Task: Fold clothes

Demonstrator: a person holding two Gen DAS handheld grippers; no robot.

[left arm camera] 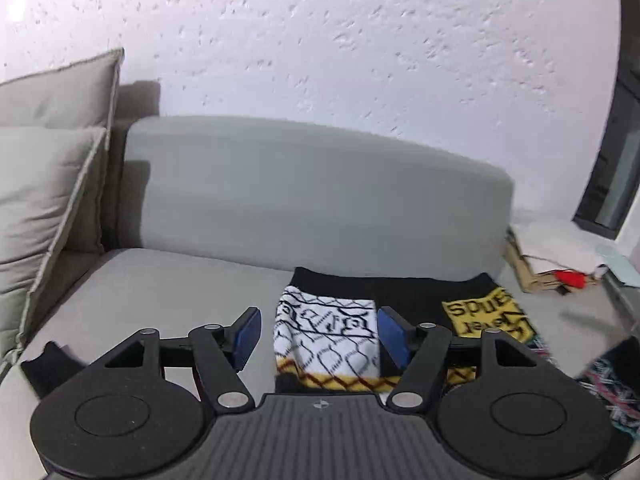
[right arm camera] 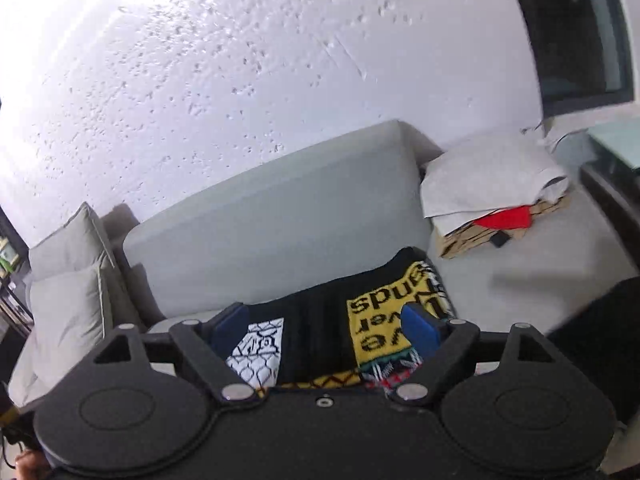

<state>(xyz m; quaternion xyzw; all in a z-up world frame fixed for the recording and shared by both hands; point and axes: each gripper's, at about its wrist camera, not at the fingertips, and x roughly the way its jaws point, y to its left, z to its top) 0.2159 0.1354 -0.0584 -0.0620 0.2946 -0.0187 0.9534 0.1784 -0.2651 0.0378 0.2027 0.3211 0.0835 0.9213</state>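
Note:
A folded black knit sweater [left arm camera: 404,292] with a white patterned panel [left arm camera: 326,332] and a yellow lettered panel [left arm camera: 486,314] lies on the grey sofa seat [left arm camera: 168,292]. My left gripper [left arm camera: 318,338] hangs above its near edge, blue pads apart, nothing pinched between them. In the right wrist view the same sweater [right arm camera: 316,312] shows its yellow panel [right arm camera: 378,328] and white panel [right arm camera: 260,348]. My right gripper [right arm camera: 326,330] is open wide above it, holding nothing.
The sofa backrest [left arm camera: 320,192] stands behind the sweater, and beige cushions [left arm camera: 48,184] are stacked at the left. To the right a cardboard box [right arm camera: 492,232] holds white cloth and something red. A textured white wall [right arm camera: 240,80] rises behind; a dark window frame [right arm camera: 576,32] is at far right.

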